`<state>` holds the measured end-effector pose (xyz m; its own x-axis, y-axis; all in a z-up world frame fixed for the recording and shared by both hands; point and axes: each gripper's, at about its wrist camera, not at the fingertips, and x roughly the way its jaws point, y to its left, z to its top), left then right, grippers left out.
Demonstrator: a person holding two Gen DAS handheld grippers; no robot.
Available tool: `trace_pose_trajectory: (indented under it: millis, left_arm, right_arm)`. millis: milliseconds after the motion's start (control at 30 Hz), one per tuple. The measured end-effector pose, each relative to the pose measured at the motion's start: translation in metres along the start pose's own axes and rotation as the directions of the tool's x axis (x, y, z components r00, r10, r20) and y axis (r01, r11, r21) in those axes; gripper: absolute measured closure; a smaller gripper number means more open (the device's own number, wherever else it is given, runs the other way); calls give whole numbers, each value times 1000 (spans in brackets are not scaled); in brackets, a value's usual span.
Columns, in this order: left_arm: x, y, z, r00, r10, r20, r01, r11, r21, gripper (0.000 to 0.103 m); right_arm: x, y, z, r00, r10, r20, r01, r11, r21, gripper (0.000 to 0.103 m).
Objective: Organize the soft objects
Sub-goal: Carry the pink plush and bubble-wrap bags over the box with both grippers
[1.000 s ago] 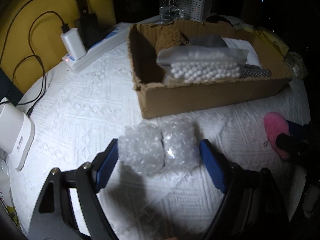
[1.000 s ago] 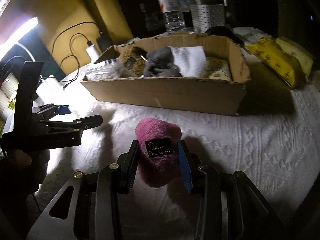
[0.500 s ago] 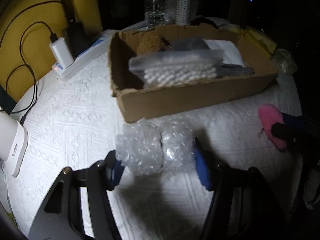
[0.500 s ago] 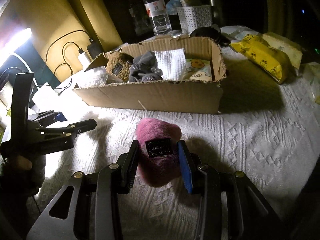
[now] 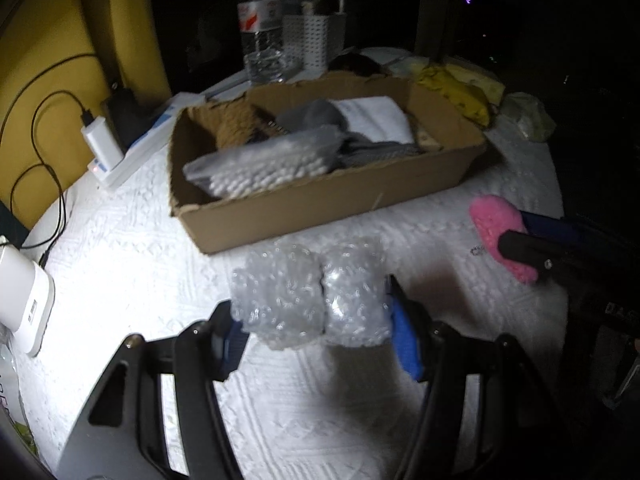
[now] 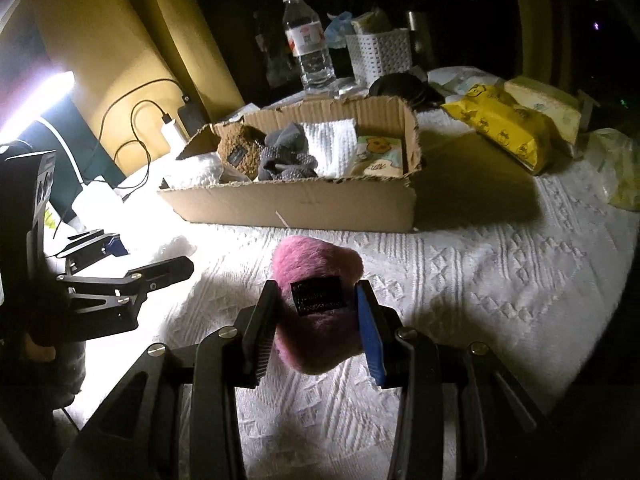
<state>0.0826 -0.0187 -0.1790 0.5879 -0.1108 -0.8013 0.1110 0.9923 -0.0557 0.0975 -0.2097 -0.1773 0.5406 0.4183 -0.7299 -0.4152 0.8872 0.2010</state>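
The left gripper (image 5: 316, 328) squeezed the bubble wrap roll (image 5: 310, 294) between its pads. The right gripper (image 6: 316, 320) pinched the pink fluffy toy (image 6: 316, 308). Both sat near the cardboard box (image 6: 300, 204).

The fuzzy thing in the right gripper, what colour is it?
Pink fuzzy pouch, with a black label; clearest in the right wrist view.

Both views are dim, black at the back and bowed at the edges. A hard glare from the left whitens the bedspread (image 5: 120, 264). The cardboard box (image 5: 320, 204) looks motion-blurred in the left view.
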Motion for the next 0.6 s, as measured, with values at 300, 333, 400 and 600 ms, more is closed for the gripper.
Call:
trace_pose_trajectory:
  millis: [300, 333, 400, 600]
  left_arm:
    - [-11, -23, 15, 999, -28, 30, 28, 999, 24, 41]
    - [-12, -25, 17, 999, -32, 35, 31, 999, 28, 41]
    - [-15, -30, 22, 998, -37, 43, 36, 999, 34, 41]
    - [-19, -41, 38, 996, -48, 74, 45, 998, 41, 41]
  right_arm:
    - [-19, -12, 5, 999, -4, 34, 3, 1000, 6, 63]
    - [-20, -14, 6, 999, -4, 37, 4, 1000, 7, 63]
    - [-22, -17, 10, 999, -3, 45, 3, 1000, 9, 63]
    - [-27, -24, 23, 998, -2, 66, 1, 1000, 7, 63]
